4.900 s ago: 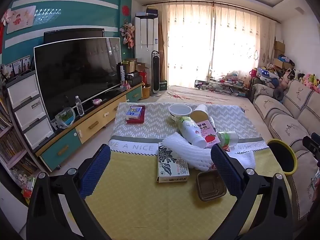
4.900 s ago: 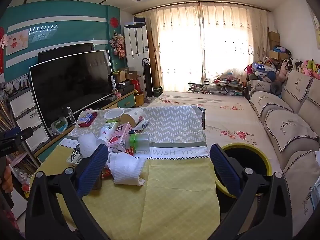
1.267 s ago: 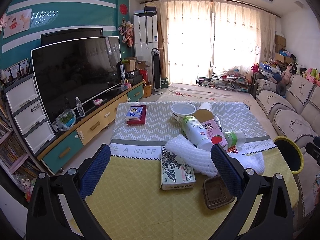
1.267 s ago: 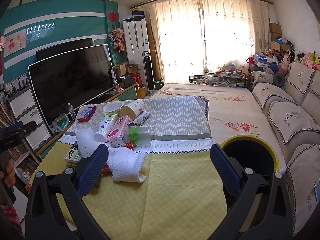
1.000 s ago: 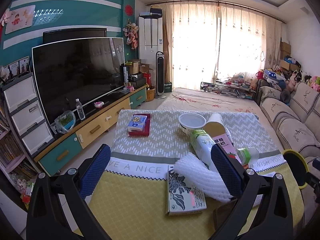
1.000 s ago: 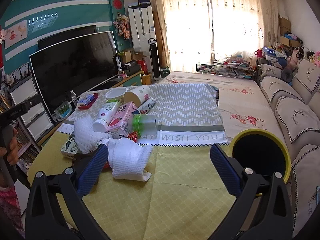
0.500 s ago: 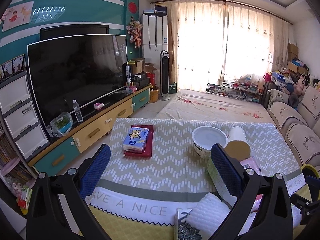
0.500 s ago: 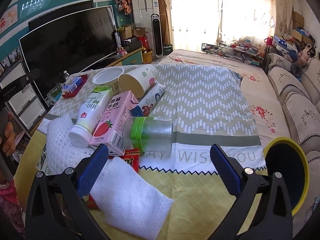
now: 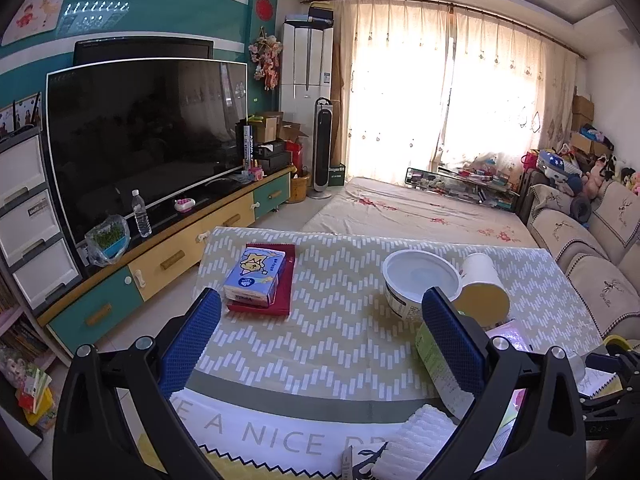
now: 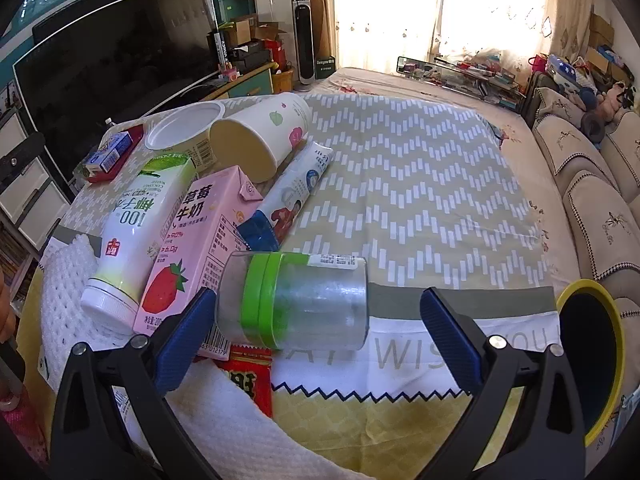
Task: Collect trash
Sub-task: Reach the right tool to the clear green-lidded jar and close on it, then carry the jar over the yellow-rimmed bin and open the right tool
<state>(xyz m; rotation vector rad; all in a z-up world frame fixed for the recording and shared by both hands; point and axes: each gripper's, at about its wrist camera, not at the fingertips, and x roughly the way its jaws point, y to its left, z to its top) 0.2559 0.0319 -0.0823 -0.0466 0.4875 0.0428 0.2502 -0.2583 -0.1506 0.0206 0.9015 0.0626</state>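
The right gripper point(image 10: 318, 320) is held wide around one green-banded clear jar point(image 10: 296, 300), crowded by one pink strawberry milk carton point(image 10: 200, 248); the left gripper point(image 9: 320, 332) is spread wide, empty

Sunlight poured through the cream curtains point(image 9: 452, 92) at the far end and washed that wall out to white. A teal wall point(image 9: 160, 12) with white stripes ran down the left, and before it stood a big dark television point(image 9: 144, 136) on a long low cabinet point(image 9: 168, 256) with yellow and teal drawers. White plastic drawers point(image 9: 24, 216) stood at its near end. A tall white air conditioner point(image 9: 306, 76) filled the corner, a slim tower fan point(image 9: 324, 144) just beside it. A beige sofa point(image 9: 592, 248) lined the right side, soft toys point(image 9: 608, 168) heaped at its far end. A floral mat point(image 9: 412, 212) covered the pale floor.
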